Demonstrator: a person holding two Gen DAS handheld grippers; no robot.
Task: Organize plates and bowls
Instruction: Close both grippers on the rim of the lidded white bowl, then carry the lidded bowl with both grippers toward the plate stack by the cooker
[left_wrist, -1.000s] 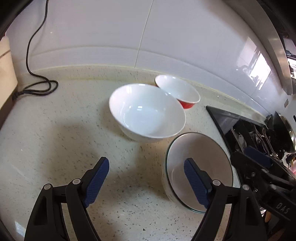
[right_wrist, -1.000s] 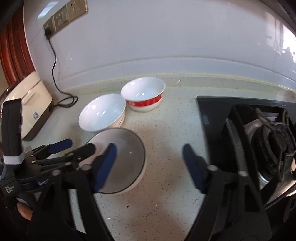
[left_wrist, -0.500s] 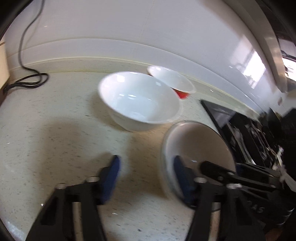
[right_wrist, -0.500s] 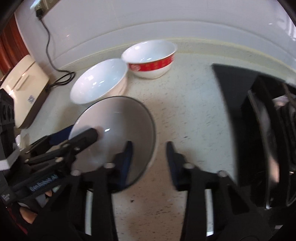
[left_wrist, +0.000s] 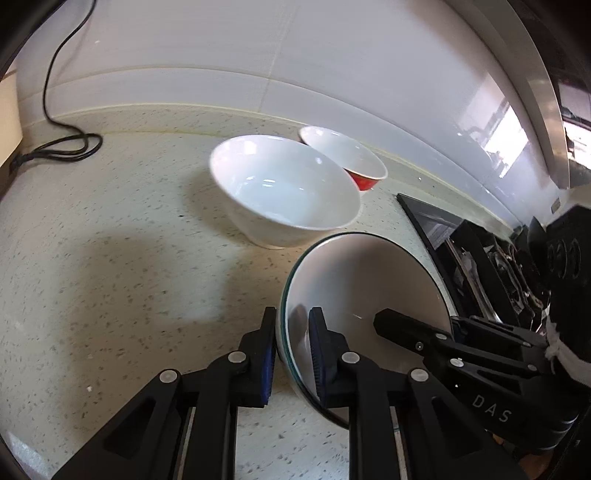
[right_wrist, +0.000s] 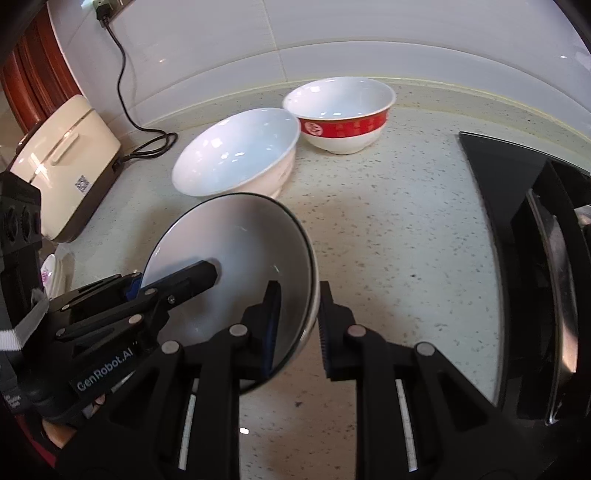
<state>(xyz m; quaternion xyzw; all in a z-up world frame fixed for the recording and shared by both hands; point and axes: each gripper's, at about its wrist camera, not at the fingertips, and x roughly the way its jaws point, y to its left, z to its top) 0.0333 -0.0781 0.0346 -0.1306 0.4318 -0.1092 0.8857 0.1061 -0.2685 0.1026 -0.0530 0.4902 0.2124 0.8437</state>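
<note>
Speckled cream countertop (left_wrist: 110, 266) runs beneath a glossy white tiled wall (left_wrist: 332, 74); a black gas hob (right_wrist: 535, 229) occupies its right end and a cream appliance (right_wrist: 62, 158) with a black power cable (right_wrist: 147, 147) sits at its left end. Bowl count: three. One plain white bowl (left_wrist: 284, 192) stands upright on the counter, and one red-banded bowl (right_wrist: 340, 110) stands just beside it, nearer the wall; their rims look to be touching or nearly so. The third, a dark-rimmed bowl (right_wrist: 229, 251) with a pale interior, is closest to the cameras and appears tilted, just in front of the white bowl. Gripper count: two, both on this third bowl. The left gripper (left_wrist: 291, 347) has its jaws closing on the bowl's left rim, one blue pad (left_wrist: 317, 350) inside the bowl and the other outside, both against the wall of the bowl. The right gripper (right_wrist: 297, 325) has its jaws closing on the right rim in the same manner, one finger inside and one outside; the inner pad sits at the wall, and contact of the outer pad cannot be fully confirmed from this angle. Each gripper is visible in the other's camera view, reaching across the bowl interior. One small white dish (right_wrist: 55, 273) with pink markings lies partly hidden at the left edge of the right wrist view.
</note>
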